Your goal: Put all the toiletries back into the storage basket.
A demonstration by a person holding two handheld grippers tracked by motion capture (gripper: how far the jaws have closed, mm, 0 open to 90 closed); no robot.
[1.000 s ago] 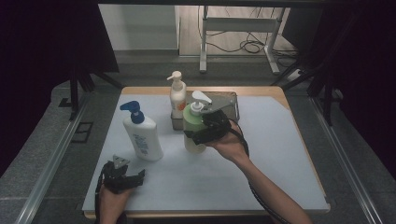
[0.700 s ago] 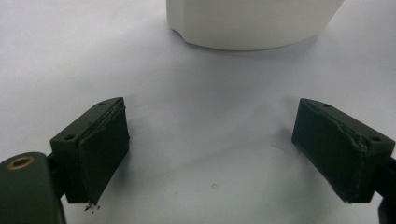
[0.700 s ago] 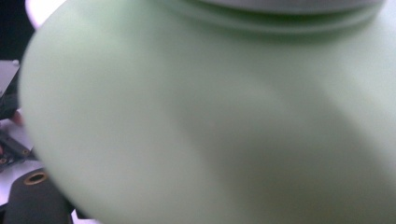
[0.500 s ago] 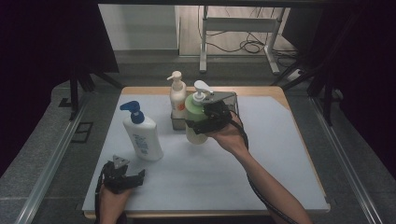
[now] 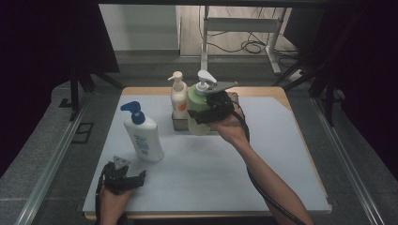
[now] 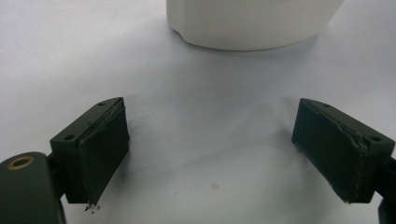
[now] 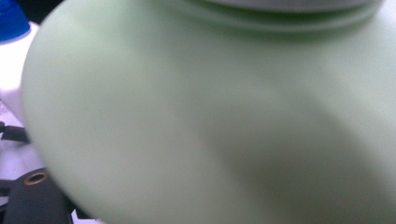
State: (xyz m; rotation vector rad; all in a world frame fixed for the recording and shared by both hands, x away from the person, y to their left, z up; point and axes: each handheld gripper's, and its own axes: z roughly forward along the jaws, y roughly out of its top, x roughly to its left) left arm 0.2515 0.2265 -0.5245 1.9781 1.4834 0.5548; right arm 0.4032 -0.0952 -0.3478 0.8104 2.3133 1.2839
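- Green plastic makes up the body of the bottle [image 5: 199, 112] we hold: pale, rounded at the shoulders, with a white pump [image 5: 205, 78] on top whose spout points toward the table's right side.
- We see its lower part turn paler, almost cream, near the base.
- From the right gripper view the bottle [image 7: 205, 116] is a smooth, blurred green curve pressed close to the camera, with a paler collar band along the top.
- Our right gripper [image 5: 210, 110] clamps around the bottle's middle, jaws spread wide on its girth.
- We see the bottle upright at the far middle of the table [image 5: 263, 187], just at the front edge of a small metal tray [image 5: 179, 123]; whether its base touches the mat we cannot tell.
- A cream bottle [image 5: 179, 96] with an orange label stands in the tray, just to its left.
- A white bottle [image 5: 143, 137] with a blue pump stands nearer us, left of the tray.
- Our left gripper [image 5: 123, 177] rests low at the near left edge, jaws wide apart over bare mat with nothing between them, the white bottle's base [image 6: 252, 23] just ahead.
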